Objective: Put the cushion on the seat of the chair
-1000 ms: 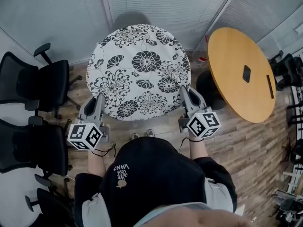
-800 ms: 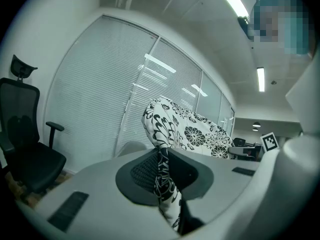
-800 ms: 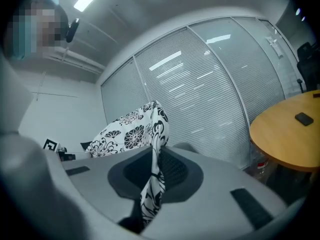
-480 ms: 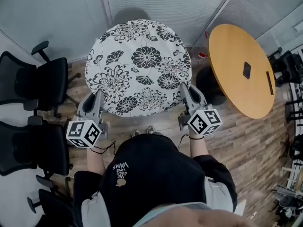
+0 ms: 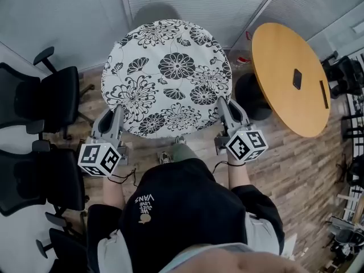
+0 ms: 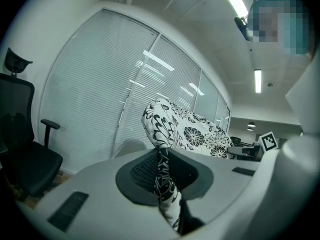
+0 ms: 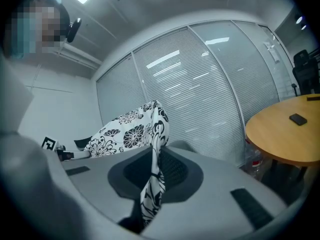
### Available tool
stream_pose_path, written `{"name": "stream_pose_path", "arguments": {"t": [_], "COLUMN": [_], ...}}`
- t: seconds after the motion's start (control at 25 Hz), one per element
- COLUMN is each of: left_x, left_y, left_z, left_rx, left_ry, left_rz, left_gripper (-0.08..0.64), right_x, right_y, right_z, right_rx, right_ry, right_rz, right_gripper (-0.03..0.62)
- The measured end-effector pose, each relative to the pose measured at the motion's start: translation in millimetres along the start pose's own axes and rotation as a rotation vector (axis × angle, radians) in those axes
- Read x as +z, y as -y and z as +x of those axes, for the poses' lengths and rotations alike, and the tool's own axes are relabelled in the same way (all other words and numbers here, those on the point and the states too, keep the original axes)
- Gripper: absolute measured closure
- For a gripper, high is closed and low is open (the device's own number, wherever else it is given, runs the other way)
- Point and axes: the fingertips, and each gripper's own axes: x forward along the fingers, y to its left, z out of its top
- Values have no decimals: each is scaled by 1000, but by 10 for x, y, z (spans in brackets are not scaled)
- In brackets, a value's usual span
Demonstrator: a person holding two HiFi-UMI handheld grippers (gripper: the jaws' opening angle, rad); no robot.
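a wall of pale blinds (image 5: 187, 4) fills the 12 o'clock side of the room, over a wood plank floor (image 5: 284, 169).

the cushion (image 5: 168, 75) is one large round pad, white with black flowers. it is held up in the air at 12 o'clock from the person, its face tipped toward the head camera. it hides most of a single grey chair (image 5: 152, 11), which shows only as a rounded back past its far edge, so it is not on the seat.

one round wooden table (image 5: 284, 50) stands at 2 o'clock. three black office chairs (image 5: 54, 98) line up at 9 o'clock; further dark chairs at the 3 o'clock edge are too cramped to count.

there are two grippers. the left gripper (image 5: 115, 117) bites the cushion's near rim at 7 o'clock, and the right gripper (image 5: 224, 108) bites it at 5 o'clock. each has its jaws drawn narrow and pressed onto a fold of the printed fabric.

one small dark flat thing (image 5: 296, 78) lies on the tabletop.

only the head view shows the cushion's full round outline and the person's black top. only the gripper views show the fabric pinched between the ribbed pads and the ceiling strip lights. each also catches the other gripper's marker cube across the cushion. the right gripper view alone sees under the table.
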Motion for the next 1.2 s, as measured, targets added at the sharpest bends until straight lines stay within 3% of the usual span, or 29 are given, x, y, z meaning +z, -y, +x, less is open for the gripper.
{"name": "stream_pose_path", "arguments": {"t": [0.92,1.2], "left_x": [31,23], "left_y": [125,50], "left_z": [-84,-49], "left_rx": [53,21], "left_ry": [16,12], "left_rz": [33,15], "left_gripper": [514,514], "right_x": [-14,14], "right_y": [25,-32], "right_z": [34,6], "right_rx": [64,31], "right_ry": [1,-8], "right_rz": [9,-9], "right_gripper": [557,557]}}
